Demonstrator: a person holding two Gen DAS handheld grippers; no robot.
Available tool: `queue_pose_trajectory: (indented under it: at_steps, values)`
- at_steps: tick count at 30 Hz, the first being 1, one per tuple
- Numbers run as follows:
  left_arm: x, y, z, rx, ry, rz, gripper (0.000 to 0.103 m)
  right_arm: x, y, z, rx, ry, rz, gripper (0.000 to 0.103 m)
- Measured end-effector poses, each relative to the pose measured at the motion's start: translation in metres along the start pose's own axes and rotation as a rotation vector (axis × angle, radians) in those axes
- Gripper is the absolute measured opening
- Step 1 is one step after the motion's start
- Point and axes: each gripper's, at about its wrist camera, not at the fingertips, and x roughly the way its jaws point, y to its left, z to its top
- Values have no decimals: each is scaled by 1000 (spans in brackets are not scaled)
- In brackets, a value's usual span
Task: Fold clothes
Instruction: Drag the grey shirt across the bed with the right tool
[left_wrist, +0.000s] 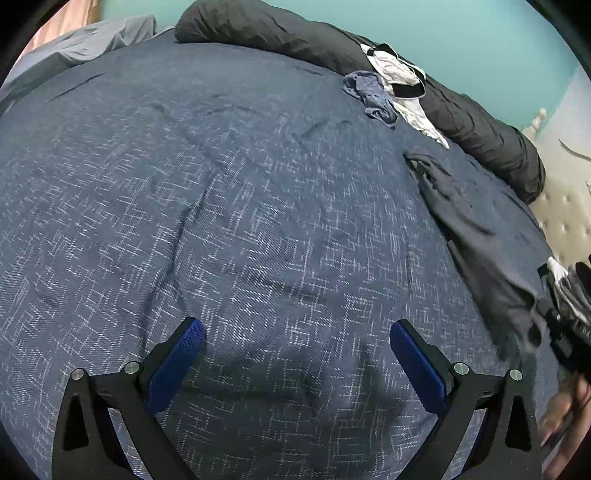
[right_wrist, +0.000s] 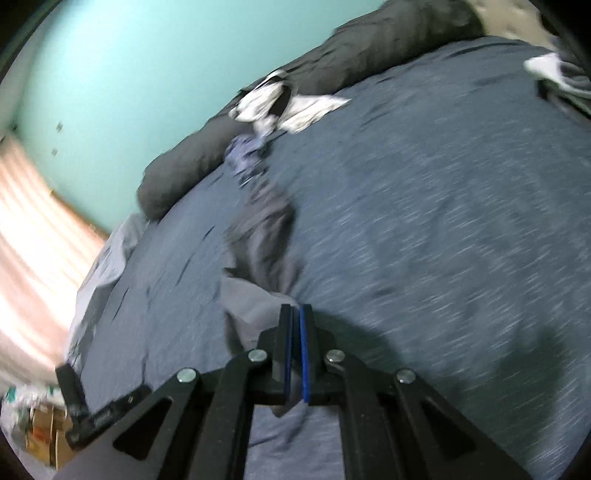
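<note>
A dark grey garment lies stretched along the right side of the blue patterned bedspread. My left gripper is open and empty, low over the bedspread, left of the garment. My right gripper is shut on the near end of the same grey garment, which trails away across the bed in the blurred right wrist view. The right gripper also shows at the right edge of the left wrist view.
A small blue garment and a white and black garment lie near the far edge, against a rolled black blanket. More grey and white clothes lie at the far right. A teal wall stands behind the bed.
</note>
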Motion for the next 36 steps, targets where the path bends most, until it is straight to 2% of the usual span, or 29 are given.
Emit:
queue_pose_trajectory:
  at_steps: [7,11,13,14,15,17,19,22,23,24,26,30,36]
  values:
    - [4,-11,-2,36,8,-7,103,-7,-41,13,74,-45,-174,3]
    - [6,-16,-2,59,6,-11,103,-3,-45,11,87,-16,-160,6]
    - [6,-17,-2,59,3,-13,103,-1,-41,10,75,2,-144,23]
    - [6,-17,-2,57,0,-13,103,1,-37,9,65,10,-149,41]
    - [6,-17,-3,57,-1,-12,103,3,-33,8,56,19,-145,48]
    - [7,-17,-3,57,2,-13,103,10,-26,4,36,41,-122,48]
    - [7,-16,-3,55,6,-16,103,16,-22,-1,0,67,-151,48]
    - [6,-16,-2,57,7,-21,103,21,-29,-6,29,84,-146,47]
    - [6,-16,-2,59,6,-21,103,21,-31,-6,35,85,-146,37]
    - [6,-16,-2,61,6,-21,103,21,-33,-6,40,86,-147,22]
    - [6,-17,-2,60,10,-24,103,20,-38,-7,53,87,-145,7]
    - [8,-18,-3,63,5,-6,103,18,-45,-4,103,69,-125,2]
    - [7,-18,-2,57,3,-10,103,-6,-60,8,136,-36,-223,2]
